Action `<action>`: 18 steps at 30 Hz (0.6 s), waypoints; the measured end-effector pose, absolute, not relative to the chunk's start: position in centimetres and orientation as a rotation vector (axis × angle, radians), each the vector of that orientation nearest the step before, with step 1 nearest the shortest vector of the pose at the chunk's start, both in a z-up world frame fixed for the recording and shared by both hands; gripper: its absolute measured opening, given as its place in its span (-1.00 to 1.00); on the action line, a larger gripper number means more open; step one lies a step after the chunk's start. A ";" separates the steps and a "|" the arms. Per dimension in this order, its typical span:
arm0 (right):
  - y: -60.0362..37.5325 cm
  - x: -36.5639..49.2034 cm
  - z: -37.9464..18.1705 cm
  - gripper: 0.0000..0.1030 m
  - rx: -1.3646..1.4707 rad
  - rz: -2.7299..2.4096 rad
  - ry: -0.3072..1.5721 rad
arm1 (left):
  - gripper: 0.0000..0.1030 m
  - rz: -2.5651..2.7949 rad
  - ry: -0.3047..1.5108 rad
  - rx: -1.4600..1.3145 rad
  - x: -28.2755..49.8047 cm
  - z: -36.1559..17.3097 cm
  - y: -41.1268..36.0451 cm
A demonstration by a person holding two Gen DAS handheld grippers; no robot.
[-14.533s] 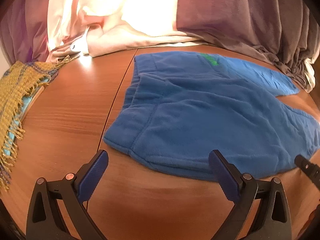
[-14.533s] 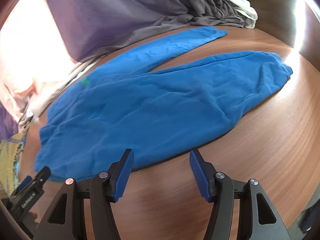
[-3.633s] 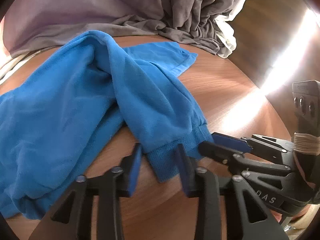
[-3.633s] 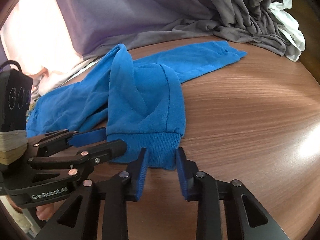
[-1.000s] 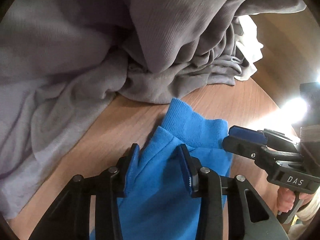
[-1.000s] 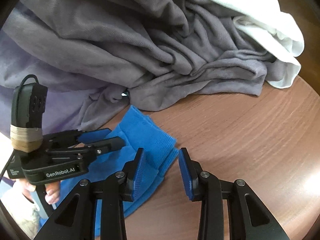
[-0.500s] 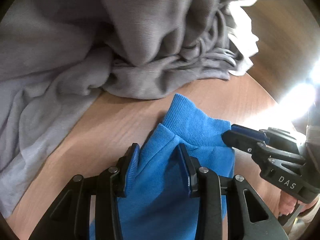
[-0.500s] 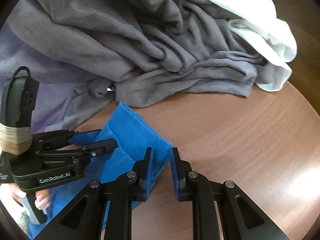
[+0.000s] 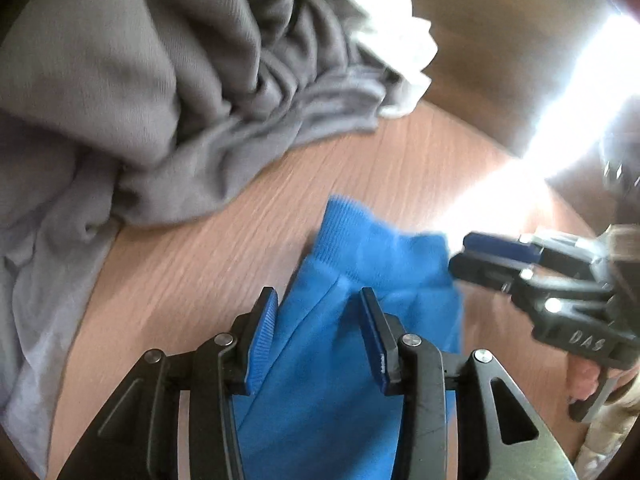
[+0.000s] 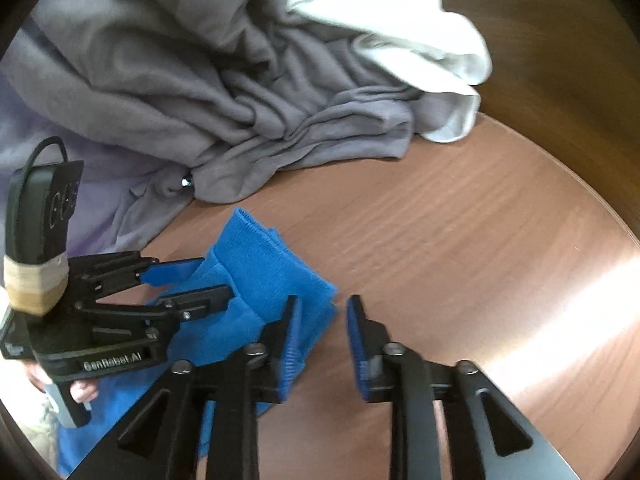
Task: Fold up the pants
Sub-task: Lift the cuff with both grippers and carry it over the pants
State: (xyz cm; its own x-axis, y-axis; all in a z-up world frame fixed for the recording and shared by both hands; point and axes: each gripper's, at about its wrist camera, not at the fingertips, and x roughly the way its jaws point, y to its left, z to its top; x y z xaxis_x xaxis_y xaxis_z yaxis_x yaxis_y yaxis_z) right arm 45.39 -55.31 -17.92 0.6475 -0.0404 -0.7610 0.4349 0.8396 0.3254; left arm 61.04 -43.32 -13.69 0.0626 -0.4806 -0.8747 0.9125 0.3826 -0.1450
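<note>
Left wrist view: left gripper jaws apart, straddling bright blue fleece pants lying on brown wooden table. Right gripper likewise spread, ribbed cuff at 10 o'clock. Farther, 11 o'clock: crumpled grey fabric heap; 1 o'clock: white cloth.

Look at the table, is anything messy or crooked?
Yes. A rumpled gray cloth and a white cloth lie heaped behind the blue pants. The two stacked ribbed cuffs don't line up; one pokes out past the other.
</note>
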 end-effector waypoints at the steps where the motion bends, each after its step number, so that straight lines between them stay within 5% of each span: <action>1: -55.4 44.8 -17.8 -0.35 0.532 -0.295 0.813 | -0.04 -1.141 1.023 0.507 61.1 -13.3 -43.4; 8: -55.7 43.8 -18.6 -0.35 0.672 -0.272 0.759 | -0.04 -1.166 1.089 0.545 62.4 -14.7 -45.2; 18: -55.8 44.7 -19.1 -0.35 0.696 -0.267 0.746 | -0.31 -1.234 1.153 0.525 62.7 -15.0 -46.1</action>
